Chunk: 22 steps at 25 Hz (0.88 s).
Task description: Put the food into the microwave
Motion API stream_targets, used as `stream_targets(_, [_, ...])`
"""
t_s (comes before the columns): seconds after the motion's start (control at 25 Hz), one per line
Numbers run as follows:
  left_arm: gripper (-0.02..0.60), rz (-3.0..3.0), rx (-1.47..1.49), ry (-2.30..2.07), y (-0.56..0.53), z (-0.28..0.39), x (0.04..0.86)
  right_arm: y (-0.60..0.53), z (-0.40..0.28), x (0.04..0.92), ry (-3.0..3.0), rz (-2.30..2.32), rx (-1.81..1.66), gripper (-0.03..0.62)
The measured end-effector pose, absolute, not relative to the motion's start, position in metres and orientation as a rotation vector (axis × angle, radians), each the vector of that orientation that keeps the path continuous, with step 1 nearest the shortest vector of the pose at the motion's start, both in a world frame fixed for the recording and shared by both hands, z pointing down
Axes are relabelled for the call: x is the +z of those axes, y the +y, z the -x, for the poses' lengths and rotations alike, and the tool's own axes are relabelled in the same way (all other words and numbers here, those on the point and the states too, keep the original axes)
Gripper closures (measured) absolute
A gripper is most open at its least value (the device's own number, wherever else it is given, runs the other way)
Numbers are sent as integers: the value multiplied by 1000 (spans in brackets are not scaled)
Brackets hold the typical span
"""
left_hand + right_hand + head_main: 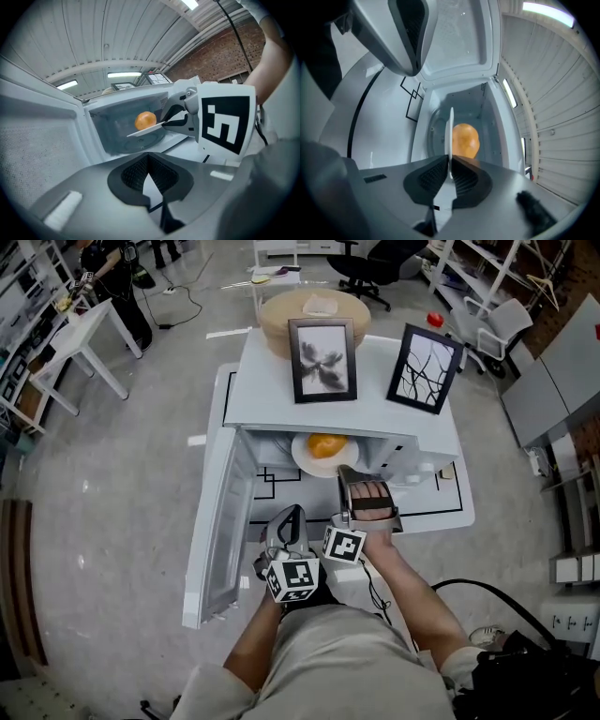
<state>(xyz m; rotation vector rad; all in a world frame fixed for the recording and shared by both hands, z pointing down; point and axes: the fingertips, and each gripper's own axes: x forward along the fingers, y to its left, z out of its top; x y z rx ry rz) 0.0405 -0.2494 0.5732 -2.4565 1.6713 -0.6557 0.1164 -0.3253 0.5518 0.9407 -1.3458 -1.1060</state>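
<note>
1. The white microwave [267,390] stands on a white desk [450,493] with its door [220,521] swung fully open to the left side of the cavity.
2. The right tool [349,474] is clenched on the near rim of a white plate [305,460]. In the right gripper view the plate runs edge-on between the two dark pads, which press on it from both sides.
3. The food [325,444], a round orange piece, sits on that plate, just beyond the right tool's tips.
4. Plate and food are at the mouth of the microwave. From the head view, the far half lies under the top edge of the cavity, and the near rim is outside it.
5. In the left gripper view the plate is tilted, with its far edge lower. It looks raised above the round turntable [117,140] on the cavity floor.
6. The left tool [292,517] is in front of the microwave, near the open door and just beside the right tool. Its pads meet at the tips with nothing between them.
7. Two framed pictures stand upright on top of the microwave, one [322,359] near the middle and one [425,368] towards the right.
8. A round wooden table [314,315] stands behind the microwave.
</note>
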Motion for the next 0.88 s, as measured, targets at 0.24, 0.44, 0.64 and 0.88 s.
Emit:
stream_targets(0.24, [575, 2447, -656, 1675, -254, -39, 577, -352, -115, 560, -1324, -940, -1102, 563])
stream_targets(0.44, [575, 2453, -662, 1681, -259, -36, 578, -371, -111, 564, -1293, -919, -1110, 563])
stream_targets(0.64, [575, 2460, -671, 1688, -261, -34, 579, -386, -108, 569, -1293, -908, -1103, 563])
stream_targets(0.88, [575, 2473, -670, 1700, -261, -34, 582, -399, -103, 577, -1286, -893, -1096, 563])
